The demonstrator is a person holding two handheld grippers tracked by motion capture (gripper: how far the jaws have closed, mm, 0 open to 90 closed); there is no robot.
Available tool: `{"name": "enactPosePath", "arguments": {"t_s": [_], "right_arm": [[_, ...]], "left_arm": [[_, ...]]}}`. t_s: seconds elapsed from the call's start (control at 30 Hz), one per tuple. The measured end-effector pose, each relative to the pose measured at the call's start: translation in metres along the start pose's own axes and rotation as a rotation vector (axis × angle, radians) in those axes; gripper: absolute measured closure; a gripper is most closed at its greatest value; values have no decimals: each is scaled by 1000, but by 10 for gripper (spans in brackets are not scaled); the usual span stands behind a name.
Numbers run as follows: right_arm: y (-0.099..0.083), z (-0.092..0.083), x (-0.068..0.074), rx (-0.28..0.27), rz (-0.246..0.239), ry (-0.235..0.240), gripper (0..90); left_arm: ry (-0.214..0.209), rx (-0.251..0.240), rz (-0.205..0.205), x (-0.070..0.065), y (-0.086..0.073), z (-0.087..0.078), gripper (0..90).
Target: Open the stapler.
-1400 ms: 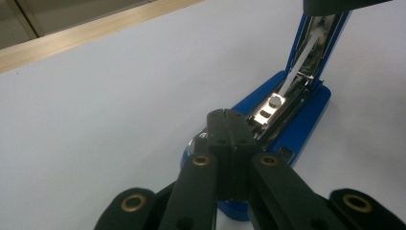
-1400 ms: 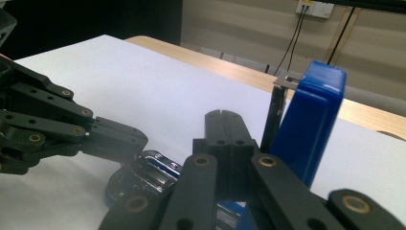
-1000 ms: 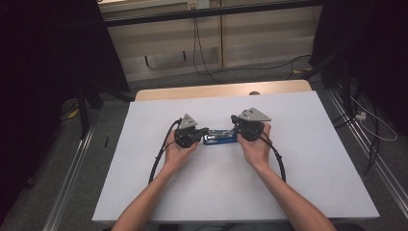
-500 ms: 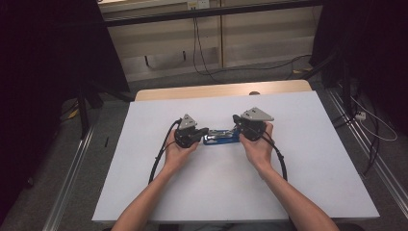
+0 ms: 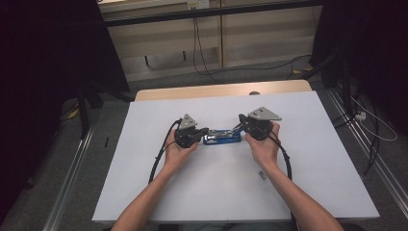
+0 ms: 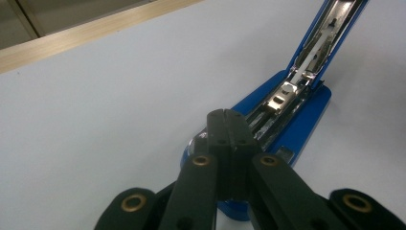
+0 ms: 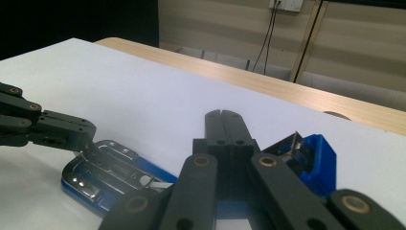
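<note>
1. We have a blue plastic stapler with a shiny steel magazine [image 5: 221,137] lying near the middle of the white-covered table [image 5: 312,192], between our two tools.
2. Our left gripper [image 5: 206,130] has its jaws pressed together; in the left gripper view the tips rest on the stapler's [image 6: 287,120] base end, pinning it down rather than clamping it.
3. Our right gripper [image 5: 238,127] is likewise closed — its joined tips sit against the hinge end, where the blue top arm [image 7: 313,160] stands swung up.
4. The step in hand, as we judge it: holding the stapler open with the magazine channel [image 7: 107,165] exposed (for loading or clearing, we cannot tell which).
5. Next we would need steady downward pressure from the left tool while the right pushes the top arm further — a slip could skate the base across the smooth sheet.
</note>
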State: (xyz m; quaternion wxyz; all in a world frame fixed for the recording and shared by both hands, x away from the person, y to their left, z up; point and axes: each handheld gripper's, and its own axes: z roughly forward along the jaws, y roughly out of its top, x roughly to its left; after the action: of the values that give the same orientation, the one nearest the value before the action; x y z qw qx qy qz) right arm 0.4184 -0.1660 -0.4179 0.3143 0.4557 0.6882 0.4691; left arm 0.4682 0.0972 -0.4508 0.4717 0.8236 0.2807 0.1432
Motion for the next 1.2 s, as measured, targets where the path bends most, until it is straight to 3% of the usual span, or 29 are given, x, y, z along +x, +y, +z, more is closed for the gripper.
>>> {"name": "enactPosePath", "arguments": {"t_s": [1.2], "right_arm": [[-16,-16,-32,18,15,-13,900]], "left_arm": [[2,-5,-1,0,0,1,900]]}}
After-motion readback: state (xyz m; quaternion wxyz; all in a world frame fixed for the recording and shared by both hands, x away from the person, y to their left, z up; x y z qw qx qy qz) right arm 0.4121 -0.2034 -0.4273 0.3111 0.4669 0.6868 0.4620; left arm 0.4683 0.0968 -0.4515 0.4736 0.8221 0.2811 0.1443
